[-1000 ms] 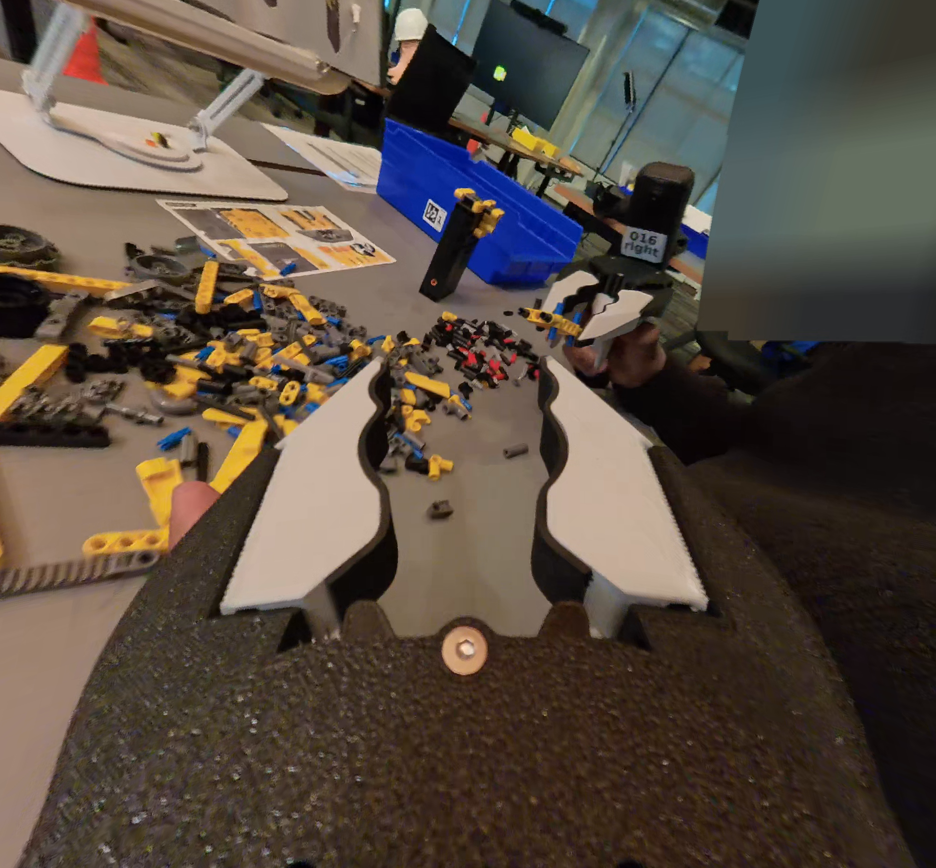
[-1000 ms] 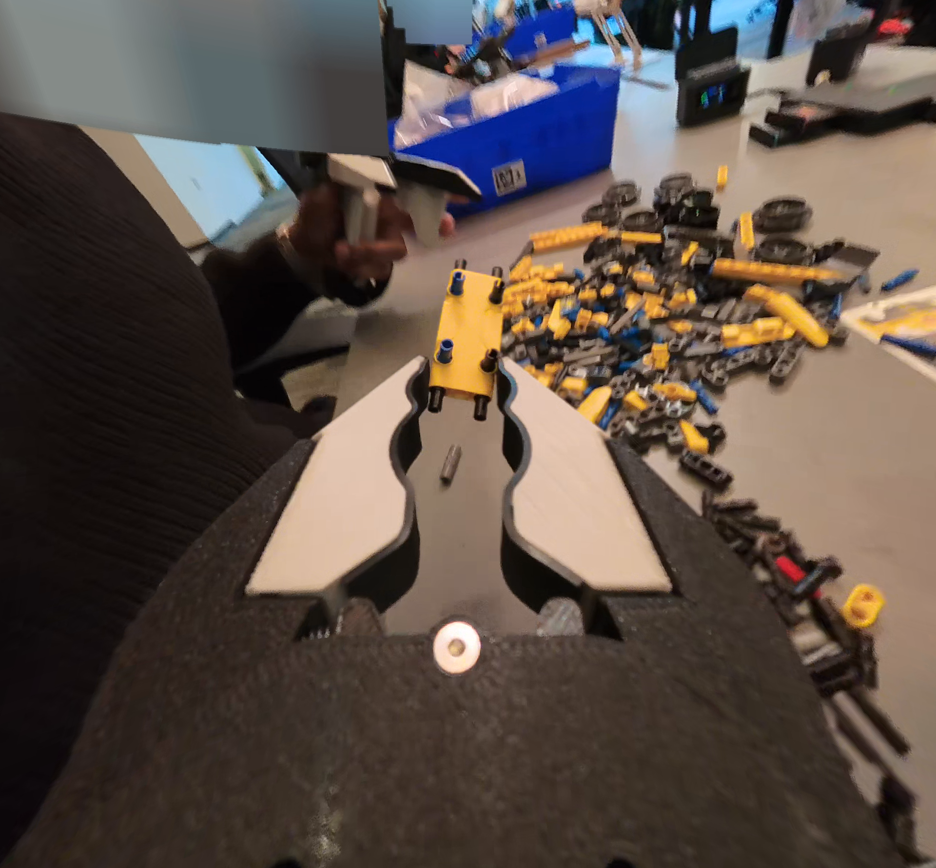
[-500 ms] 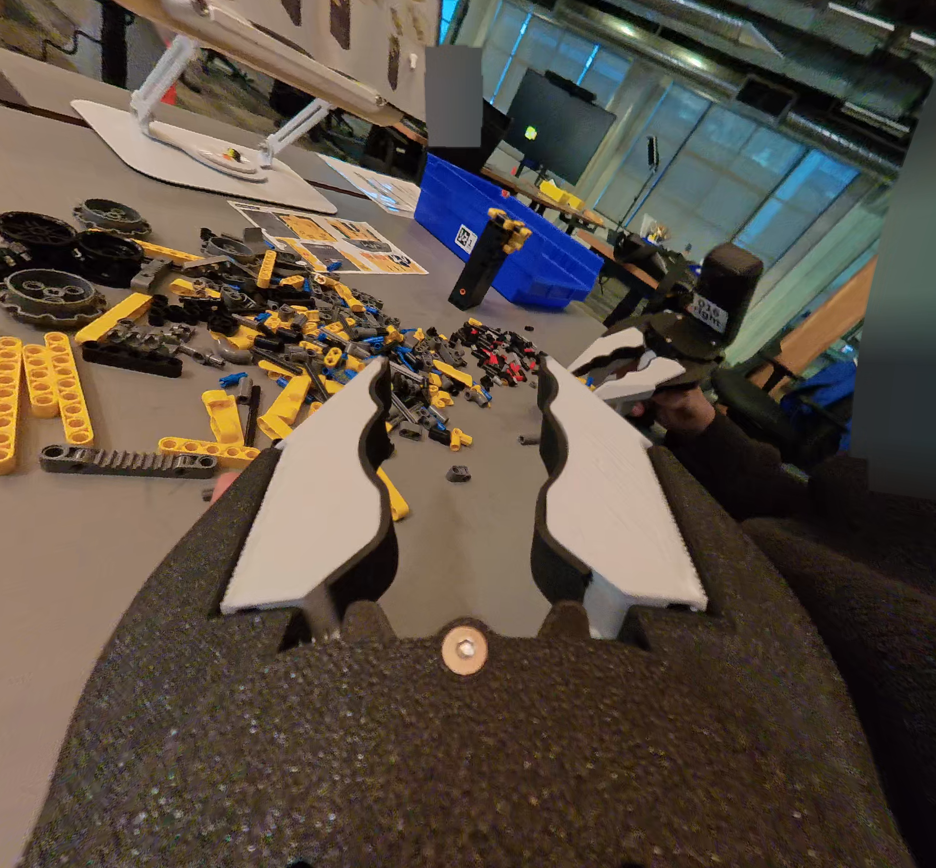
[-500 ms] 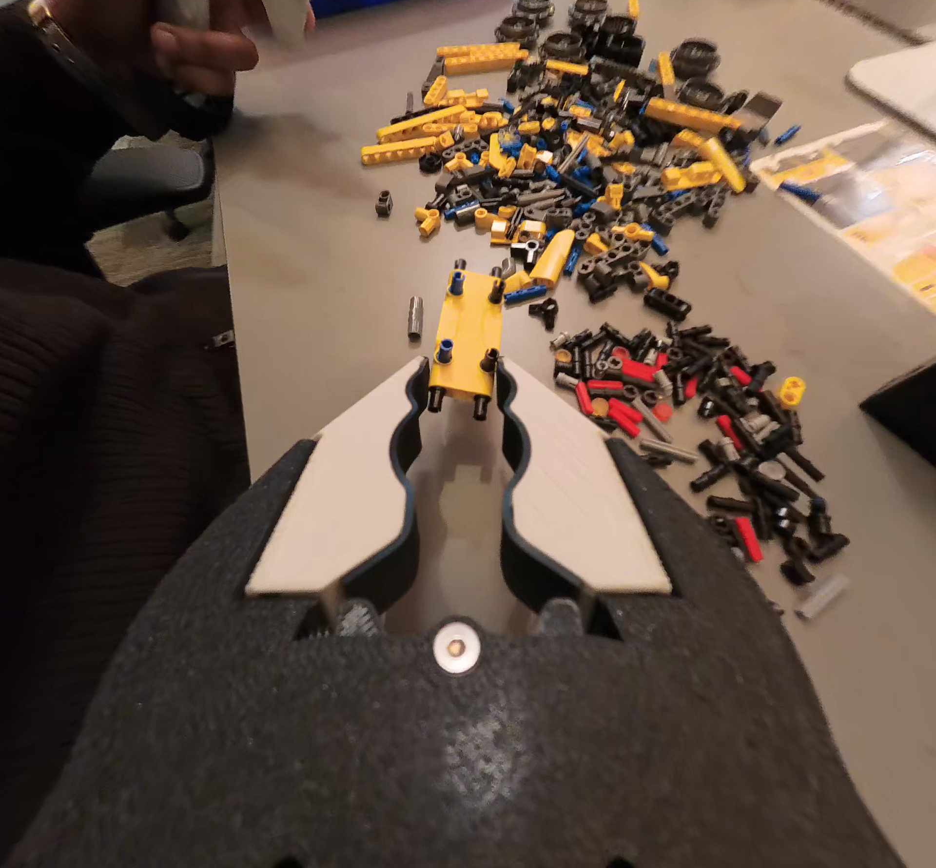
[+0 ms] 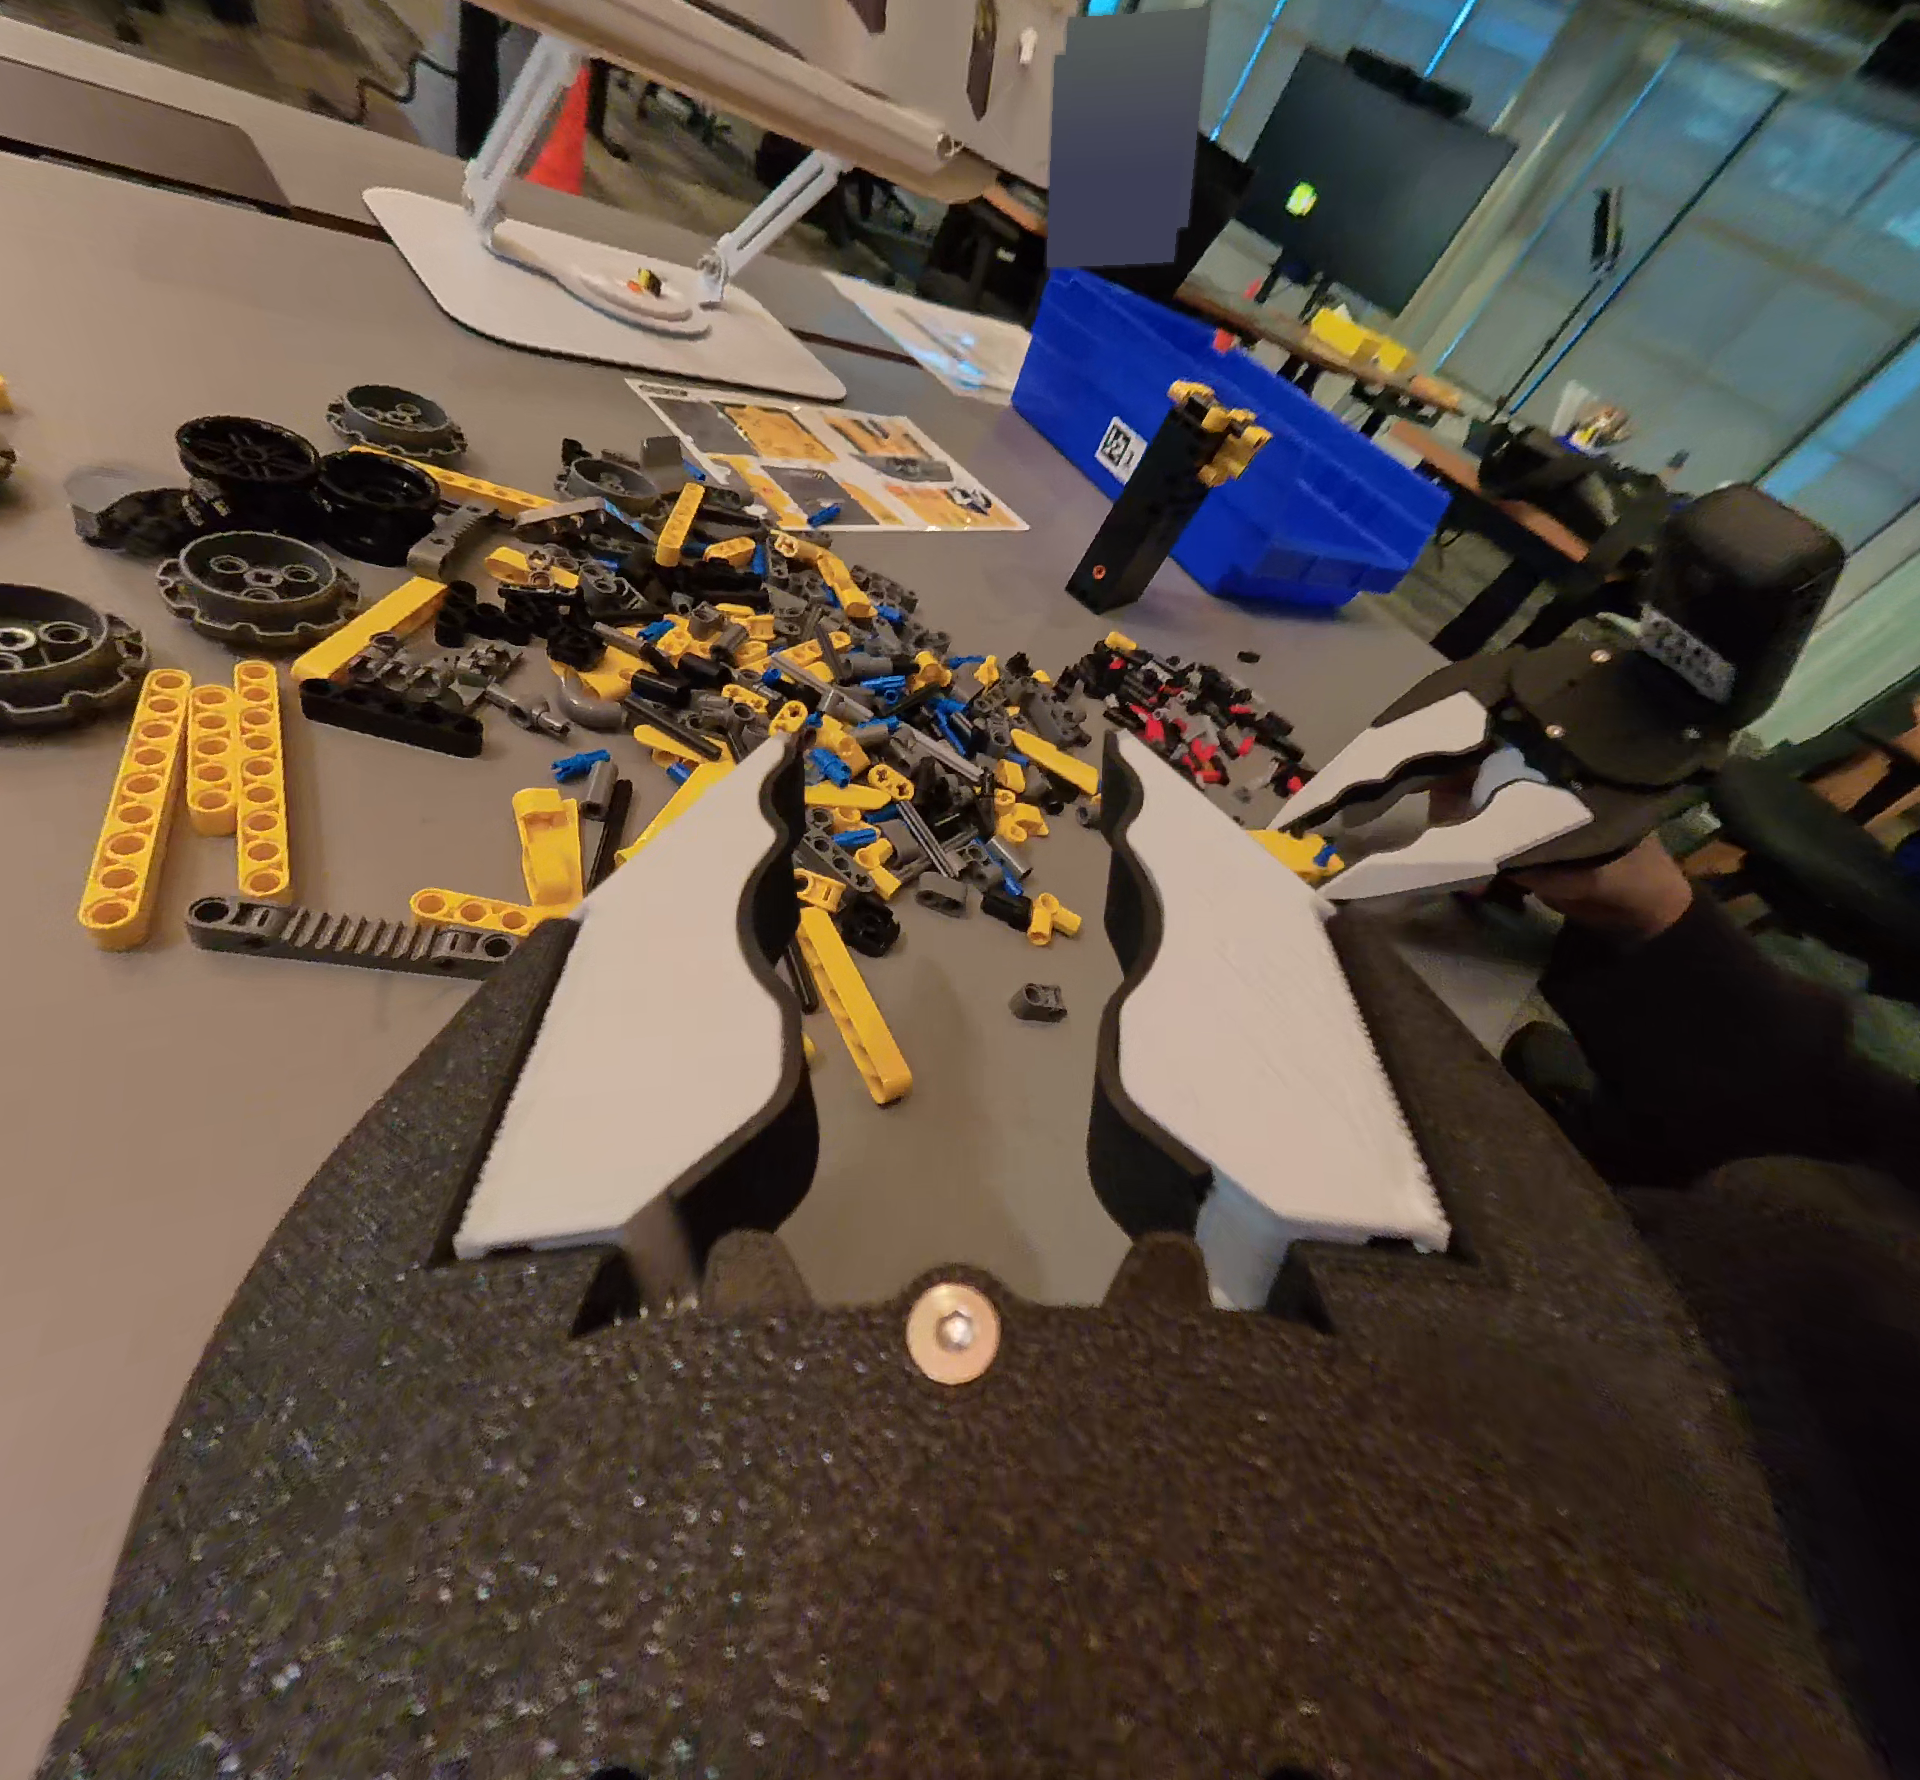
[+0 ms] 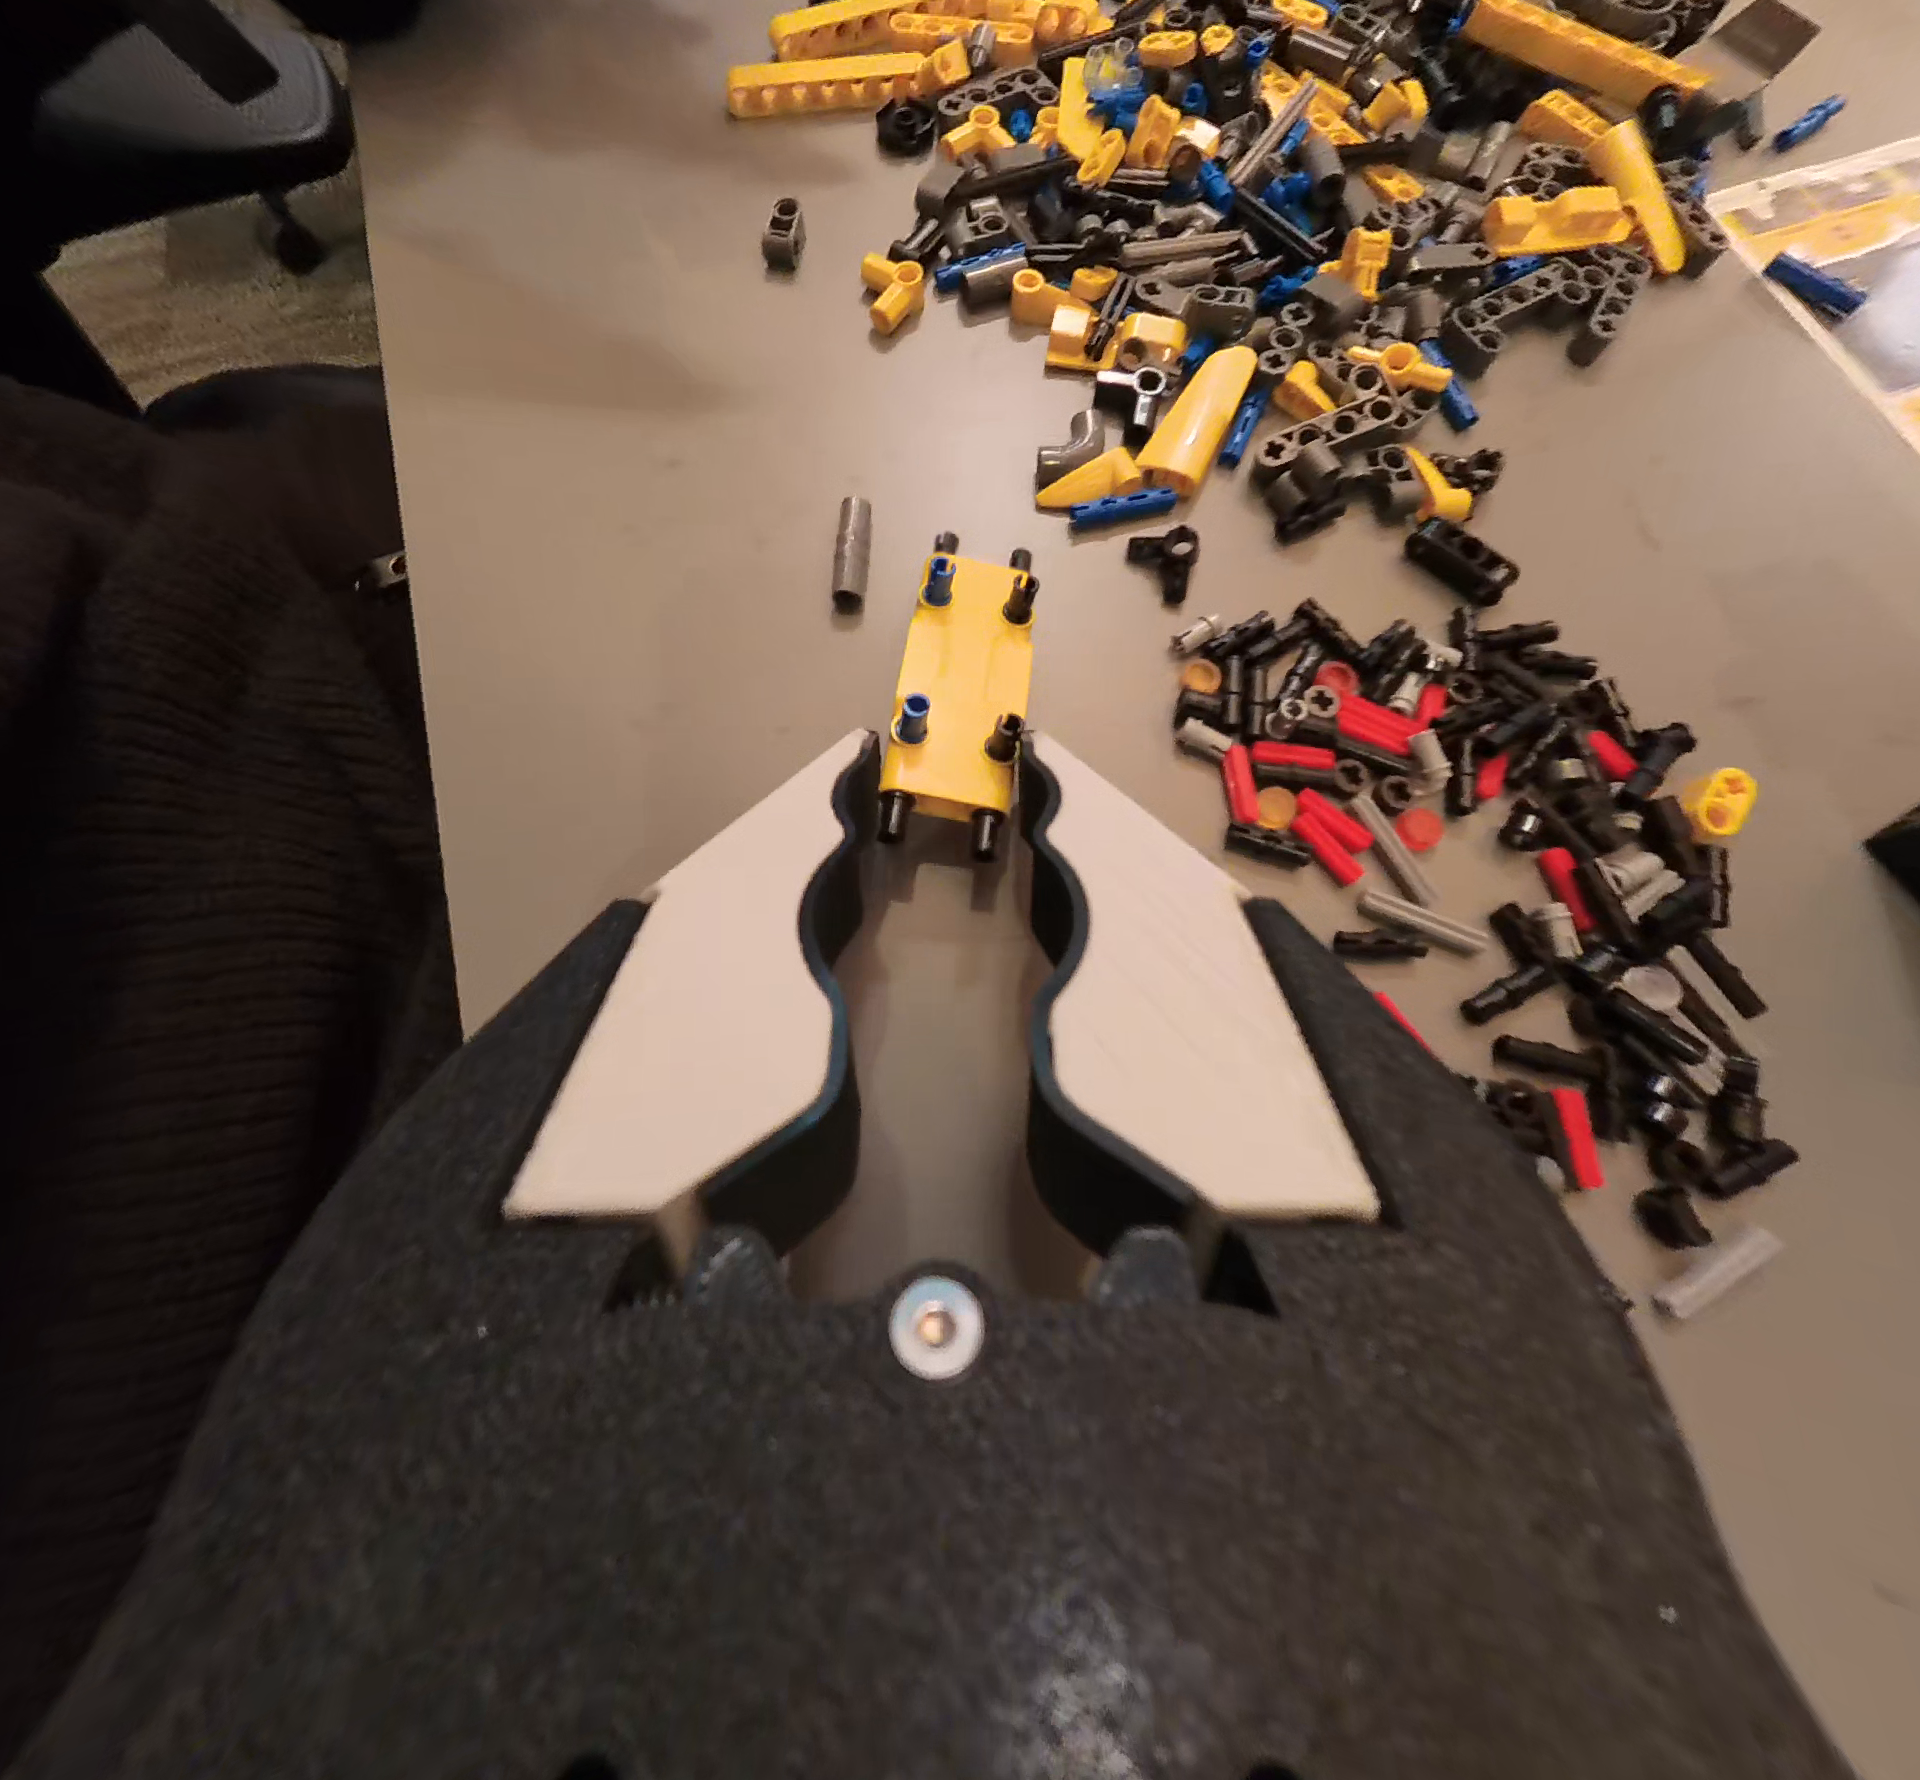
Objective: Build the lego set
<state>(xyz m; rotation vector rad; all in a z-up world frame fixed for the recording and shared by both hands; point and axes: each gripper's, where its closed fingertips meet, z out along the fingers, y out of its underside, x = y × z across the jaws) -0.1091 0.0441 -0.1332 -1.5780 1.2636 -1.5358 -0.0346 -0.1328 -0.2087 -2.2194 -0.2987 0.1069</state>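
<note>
My right gripper was clamped on a yellow panel above the grey table, beside the red-and-black pin pile. My left gripper hung wide open and empty over the mixed pile, left of the panel.

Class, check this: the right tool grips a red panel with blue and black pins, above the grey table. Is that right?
Not quite: the panel is yellow, not red, as the right wrist view shows. The right tool does grip it, blue and black pins in place, above the grey table.
</note>
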